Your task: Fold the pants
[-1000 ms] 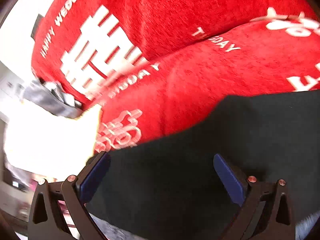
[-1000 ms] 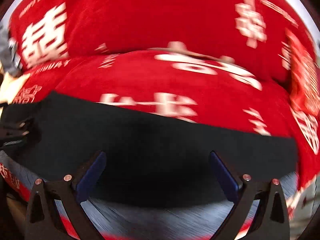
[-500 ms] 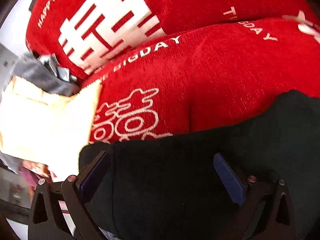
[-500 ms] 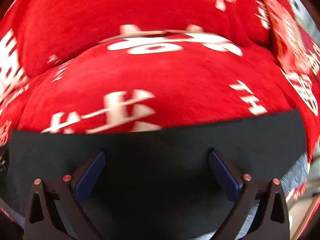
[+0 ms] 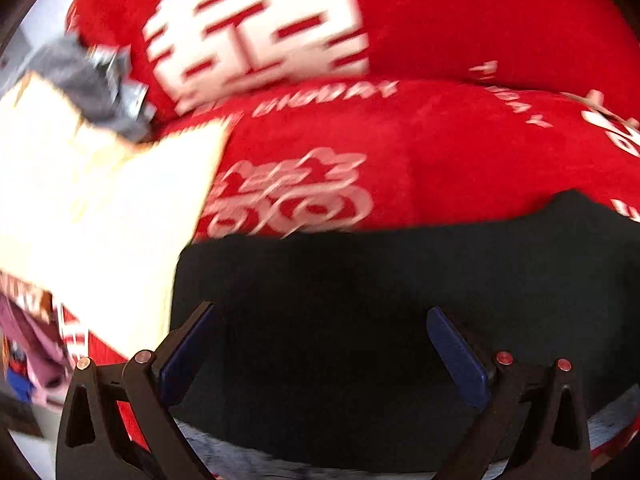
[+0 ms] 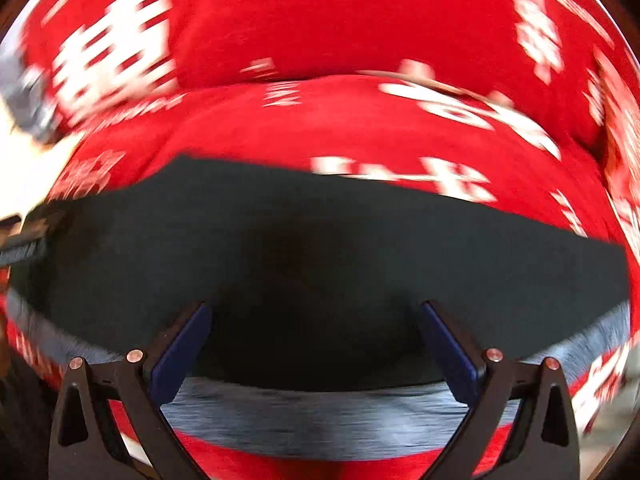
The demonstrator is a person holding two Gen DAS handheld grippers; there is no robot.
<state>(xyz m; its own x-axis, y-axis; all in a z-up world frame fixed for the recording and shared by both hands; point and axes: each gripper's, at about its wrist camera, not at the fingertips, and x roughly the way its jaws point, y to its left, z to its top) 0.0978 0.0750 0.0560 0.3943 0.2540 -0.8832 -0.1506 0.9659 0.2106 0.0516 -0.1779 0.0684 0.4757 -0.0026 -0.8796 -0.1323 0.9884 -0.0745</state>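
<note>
Black pants (image 5: 380, 304) lie flat on a red sofa seat, with a grey inner band (image 6: 320, 416) showing along the near edge. My left gripper (image 5: 320, 320) hovers just over their left part, wide open, nothing between its blue pads (image 5: 452, 356). In the right wrist view the same pants (image 6: 320, 248) stretch across the frame, and my right gripper (image 6: 316, 316) stands open above their near edge, holding nothing. Both views are blurred by motion.
The red sofa (image 5: 440, 152) has white lettering on its seat and back cushions (image 6: 320, 20). A pale yellow cloth (image 5: 100, 220) and a grey garment (image 5: 92, 80) lie at the left end. The other gripper's dark tip (image 6: 24, 240) shows at the left edge.
Both cameras have shifted over the pants. The left view swung so the yellow cloth fills more of the left. The right view pulled back, and the grey near band came into sight. Both grippers stayed open.
</note>
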